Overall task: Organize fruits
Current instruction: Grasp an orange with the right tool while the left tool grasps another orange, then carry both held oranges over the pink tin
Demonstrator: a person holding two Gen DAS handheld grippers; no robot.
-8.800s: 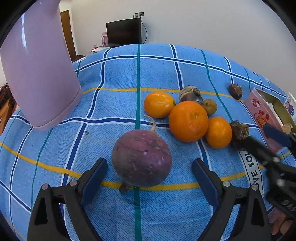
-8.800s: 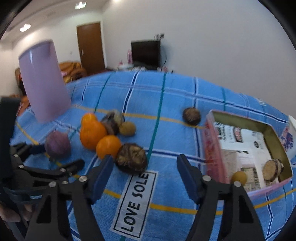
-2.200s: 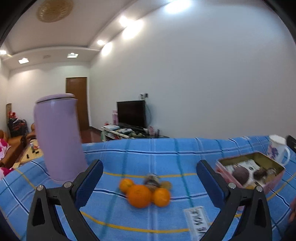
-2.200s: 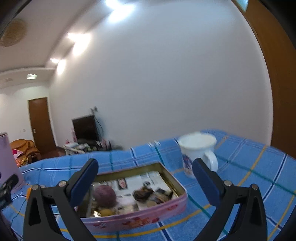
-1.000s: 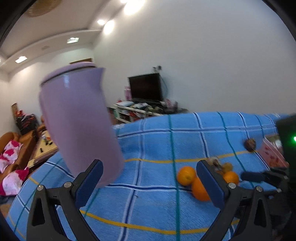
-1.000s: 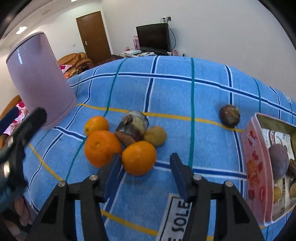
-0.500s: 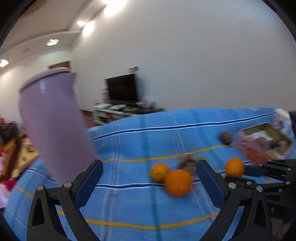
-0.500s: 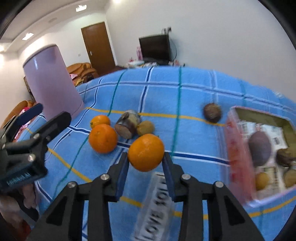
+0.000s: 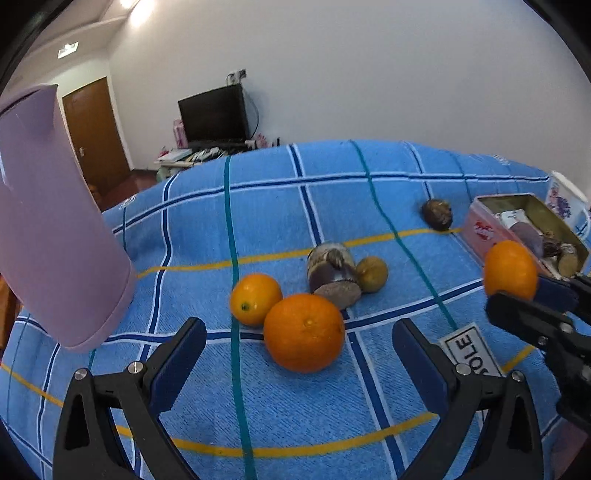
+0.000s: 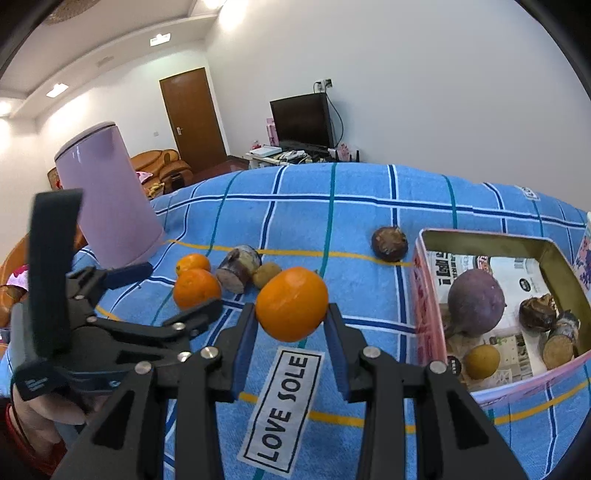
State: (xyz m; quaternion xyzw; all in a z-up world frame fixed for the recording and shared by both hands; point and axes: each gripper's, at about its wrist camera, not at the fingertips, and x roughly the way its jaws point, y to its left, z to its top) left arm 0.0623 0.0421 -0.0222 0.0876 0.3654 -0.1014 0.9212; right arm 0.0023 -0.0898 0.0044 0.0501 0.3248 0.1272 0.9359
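Checked blue cloth (image 10: 362, 206), white walls, television (image 10: 301, 120), door (image 10: 194, 114)

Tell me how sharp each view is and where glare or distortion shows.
Left wrist view: mostly sharp, the big orange crisp; fisheye bends the cloth's stripes, black vignette at the corners. Right wrist view: sharp on the held orange and tin; ceiling lights flare white on the wall.
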